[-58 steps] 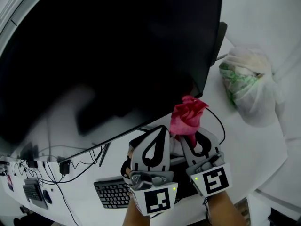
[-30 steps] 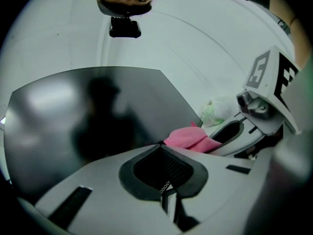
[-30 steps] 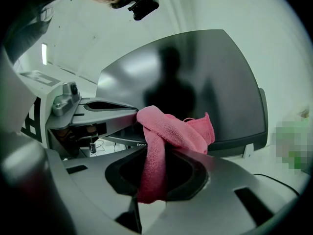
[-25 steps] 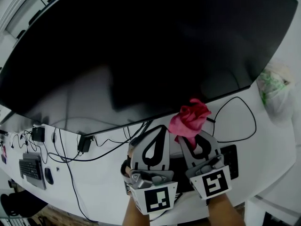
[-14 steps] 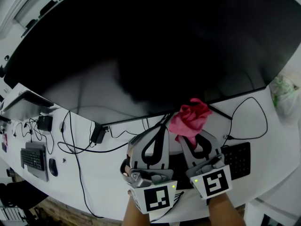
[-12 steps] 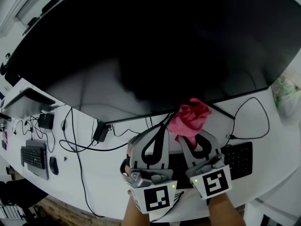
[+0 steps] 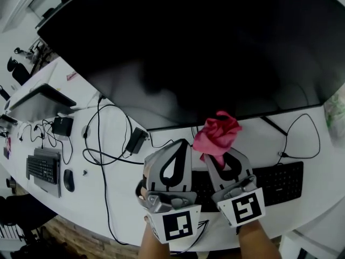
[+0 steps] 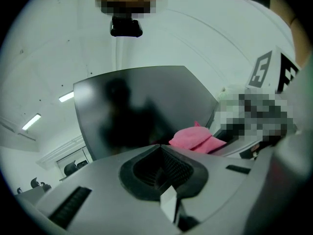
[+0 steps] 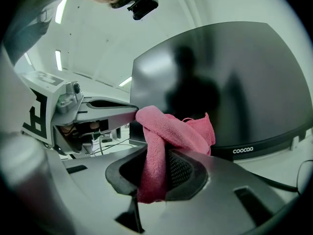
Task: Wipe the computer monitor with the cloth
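Note:
A large black monitor (image 7: 215, 47) fills the upper head view; it also shows in the left gripper view (image 8: 142, 106) and the right gripper view (image 9: 234, 87). A crumpled pink cloth (image 7: 217, 135) sticks up at the monitor's lower edge, and my right gripper (image 7: 216, 156) is shut on it. In the right gripper view the cloth (image 9: 166, 131) hangs bunched between the jaws of that gripper (image 9: 159, 158). My left gripper (image 7: 182, 143) sits close beside it on the left, shut with nothing in it (image 8: 161, 155); the cloth (image 8: 195, 140) shows beyond it.
A black keyboard (image 7: 275, 179) lies on the white desk (image 7: 75, 215) under my grippers. Cables (image 7: 102, 144) and a power adapter (image 7: 137, 140) trail to the left. Farther left are a second keyboard (image 7: 42, 166), a mouse (image 7: 68, 180) and a flat screen (image 7: 40, 97). A bag (image 7: 338, 107) sits at the right edge.
The view has swept leftward along the monitor, so the bag slid toward the right edge and more of the desk's left side appeared. Both grippers stay together, the right still holding the cloth.

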Demonstrator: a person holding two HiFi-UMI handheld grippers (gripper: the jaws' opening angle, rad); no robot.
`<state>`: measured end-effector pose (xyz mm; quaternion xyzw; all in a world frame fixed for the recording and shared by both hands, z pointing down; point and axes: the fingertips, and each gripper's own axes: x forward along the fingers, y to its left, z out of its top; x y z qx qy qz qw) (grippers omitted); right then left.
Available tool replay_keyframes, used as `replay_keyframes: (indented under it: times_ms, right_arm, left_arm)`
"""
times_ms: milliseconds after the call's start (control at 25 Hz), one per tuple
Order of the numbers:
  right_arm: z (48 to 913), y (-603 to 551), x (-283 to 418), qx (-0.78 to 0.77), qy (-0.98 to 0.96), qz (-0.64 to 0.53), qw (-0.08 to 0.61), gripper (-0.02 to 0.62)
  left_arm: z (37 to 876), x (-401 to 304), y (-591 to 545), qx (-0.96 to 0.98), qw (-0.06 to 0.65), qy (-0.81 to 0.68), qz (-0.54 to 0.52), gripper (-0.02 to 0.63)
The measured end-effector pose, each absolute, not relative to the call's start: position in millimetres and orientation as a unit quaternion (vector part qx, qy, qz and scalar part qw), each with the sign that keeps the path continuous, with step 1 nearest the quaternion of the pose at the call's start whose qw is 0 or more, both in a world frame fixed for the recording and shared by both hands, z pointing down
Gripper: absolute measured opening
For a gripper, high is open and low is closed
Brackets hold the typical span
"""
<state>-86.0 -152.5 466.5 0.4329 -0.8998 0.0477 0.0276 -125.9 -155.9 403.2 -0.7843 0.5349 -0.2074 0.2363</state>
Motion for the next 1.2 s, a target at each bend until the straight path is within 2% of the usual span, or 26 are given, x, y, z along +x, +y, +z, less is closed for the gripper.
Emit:
replay_keyframes:
  times_ms: [600,1200]
  right_arm:
    - [471.9,-140.0,-178.4,0.384,-0.922,0.045,0.035,0.098]
    - [469.2,-130.3,-231.8,0.356,-0.933,0.043,0.035,0.098]
  left_arm:
    - [401.3,-209.8,-146.3,-0.762,0.229,0.564,-0.219,0.005]
    - [394.7,-253.5,-137.1,-0.748,0.222,0.585,-0.219,0.005]
